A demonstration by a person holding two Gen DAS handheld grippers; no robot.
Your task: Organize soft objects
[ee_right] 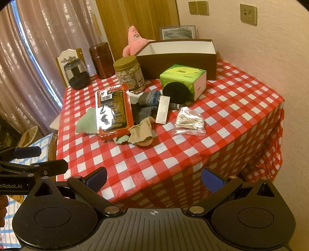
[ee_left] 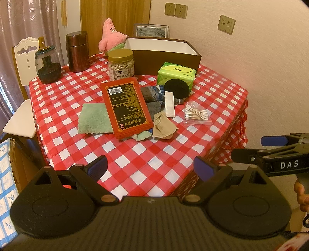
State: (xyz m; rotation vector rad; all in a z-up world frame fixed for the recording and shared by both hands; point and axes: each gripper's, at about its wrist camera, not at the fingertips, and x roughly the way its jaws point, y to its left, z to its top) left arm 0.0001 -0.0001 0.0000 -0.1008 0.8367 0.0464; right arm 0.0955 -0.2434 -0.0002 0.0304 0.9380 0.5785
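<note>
Both grippers (ee_left: 150, 167) (ee_right: 154, 178) wide, off table (ee_left: 154, 154).

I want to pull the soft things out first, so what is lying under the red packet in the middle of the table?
The red packet lies on a green cloth, whose corner shows again at its near edge, and overlaps a grey sock. Whatever else lies beneath is covered.

Cream wall (ee_left: 251, 58), wooden door (ee_left: 115, 15), curtains (ee_left: 29, 29), white chair (ee_left: 25, 58).
</note>
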